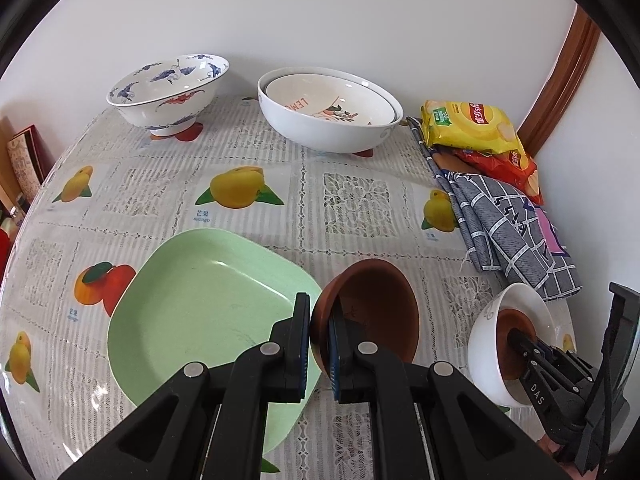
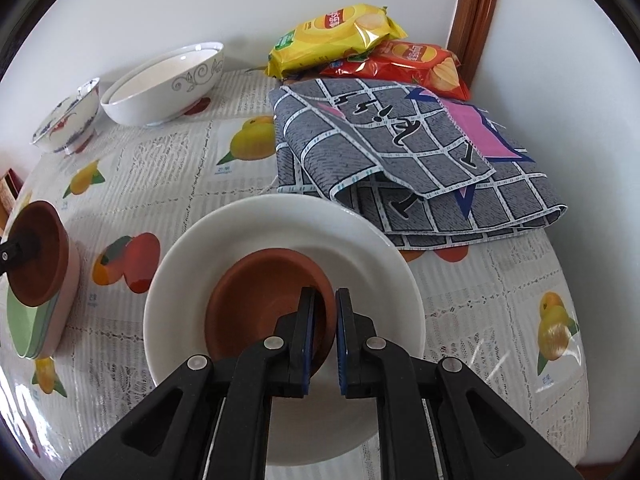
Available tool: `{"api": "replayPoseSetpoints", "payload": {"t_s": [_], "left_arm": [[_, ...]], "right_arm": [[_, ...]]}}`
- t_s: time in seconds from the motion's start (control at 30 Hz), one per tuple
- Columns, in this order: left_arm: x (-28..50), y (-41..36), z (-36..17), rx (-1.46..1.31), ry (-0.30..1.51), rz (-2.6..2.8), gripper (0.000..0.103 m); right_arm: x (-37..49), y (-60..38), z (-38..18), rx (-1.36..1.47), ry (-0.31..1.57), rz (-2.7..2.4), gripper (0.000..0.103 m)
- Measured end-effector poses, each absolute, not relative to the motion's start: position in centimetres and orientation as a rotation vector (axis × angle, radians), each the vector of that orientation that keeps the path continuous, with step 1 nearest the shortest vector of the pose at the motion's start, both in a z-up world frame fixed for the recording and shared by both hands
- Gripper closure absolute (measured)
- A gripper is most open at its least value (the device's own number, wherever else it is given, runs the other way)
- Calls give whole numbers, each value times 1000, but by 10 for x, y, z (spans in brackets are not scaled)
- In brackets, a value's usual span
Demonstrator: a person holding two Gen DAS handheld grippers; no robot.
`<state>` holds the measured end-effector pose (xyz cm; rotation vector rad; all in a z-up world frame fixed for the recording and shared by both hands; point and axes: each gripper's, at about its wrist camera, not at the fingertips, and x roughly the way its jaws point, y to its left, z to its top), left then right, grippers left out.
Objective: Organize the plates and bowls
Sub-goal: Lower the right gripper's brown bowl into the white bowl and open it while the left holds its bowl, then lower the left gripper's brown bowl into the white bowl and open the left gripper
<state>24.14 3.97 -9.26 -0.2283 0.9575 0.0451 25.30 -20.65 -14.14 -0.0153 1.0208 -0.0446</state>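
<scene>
Holding two brown bowls at once — left gripper (image 1: 319,344) fingers pinch one brown bowl's (image 1: 372,312) rim, tilted above the green plate (image 1: 200,312), right gripper (image 2: 322,336) fingers clamp the other brown bowl's (image 2: 264,300) rim inside the white bowl (image 2: 280,248) on the surface — stacking target lies rightward.

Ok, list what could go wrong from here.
1. The left gripper pinches only the rim of the tilted brown bowl; it could slip onto the green plate.
2. The right gripper grips one rim of a brown bowl nested in the white bowl, so lifting may drag or tip it.
</scene>
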Motion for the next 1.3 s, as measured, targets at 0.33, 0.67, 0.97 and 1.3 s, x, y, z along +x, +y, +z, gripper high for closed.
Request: {"api": "replayPoseSetpoints", "payload": {"t_s": [0.33, 0.67, 0.97, 1.3], "left_arm": [[243, 45, -95, -242, 966, 51, 95], [237, 45, -88, -238, 952, 43, 95], [225, 35, -76, -218, 929, 30, 95], [213, -4, -60, -172, 905, -33, 95]], "right_arm": [[255, -195, -146, -112, 1048, -64, 87], [252, -193, -145, -140, 1069, -94, 84], [233, -205, -114, -59, 996, -80, 83], [196, -241, -78, 7, 903, -122, 74]]}}
